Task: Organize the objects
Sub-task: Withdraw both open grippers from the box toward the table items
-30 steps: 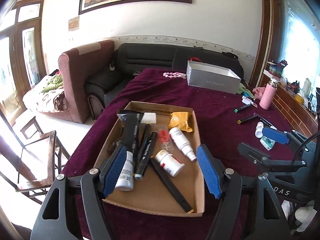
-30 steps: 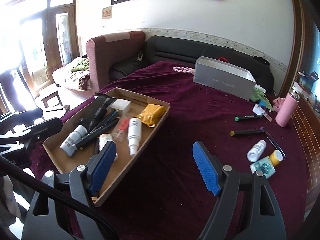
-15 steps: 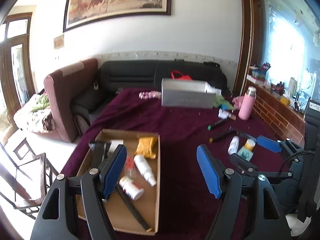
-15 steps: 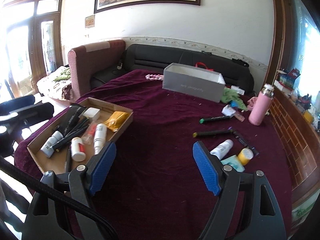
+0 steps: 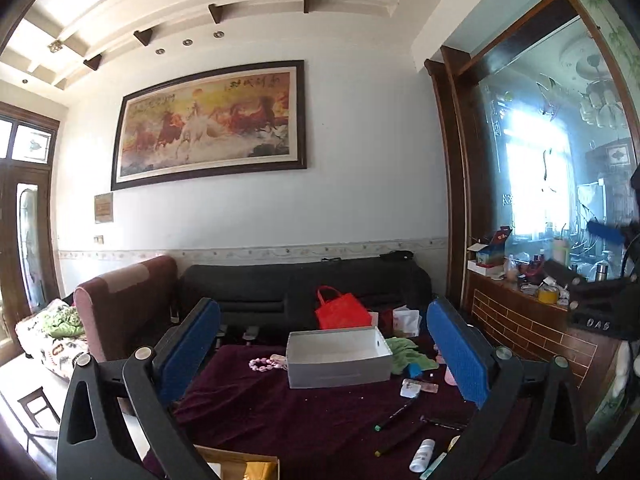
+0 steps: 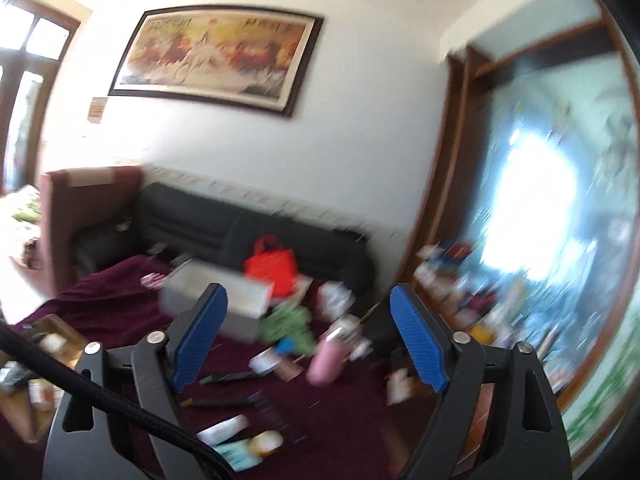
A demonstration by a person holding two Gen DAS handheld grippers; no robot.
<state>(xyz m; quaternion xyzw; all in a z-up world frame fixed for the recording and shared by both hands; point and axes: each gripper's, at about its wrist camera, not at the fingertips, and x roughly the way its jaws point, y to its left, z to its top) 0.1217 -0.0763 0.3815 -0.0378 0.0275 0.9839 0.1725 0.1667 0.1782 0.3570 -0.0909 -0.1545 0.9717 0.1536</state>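
My left gripper (image 5: 324, 348) is raised high over the maroon-covered table (image 5: 280, 412), its jaws opening wide with nothing between them. Only a corner of the cardboard box (image 5: 240, 465) shows at the bottom of the left wrist view. A white bottle (image 5: 423, 455) and dark pens (image 5: 394, 417) lie on the cloth at the right. My right gripper (image 6: 308, 340) also hangs high with jaws opening and empty; its view is blurred. There the cardboard box (image 6: 28, 376) sits far left, the pink bottle (image 6: 329, 363) mid-table, the white bottle (image 6: 224, 429) near the front.
A grey open box (image 5: 338, 358) stands at the table's far end, with pink beads (image 5: 264, 363) to its left and green cloth (image 5: 408, 354) to its right. A red bag (image 5: 342, 308) rests on the black sofa (image 5: 300, 288). A cluttered brick-faced ledge (image 5: 532, 320) runs along the right.
Both grippers have risen and tilted up toward level, so the wall and painting fill the views and the cardboard box has dropped to the frame edges. Both pairs of jaws stand wider.
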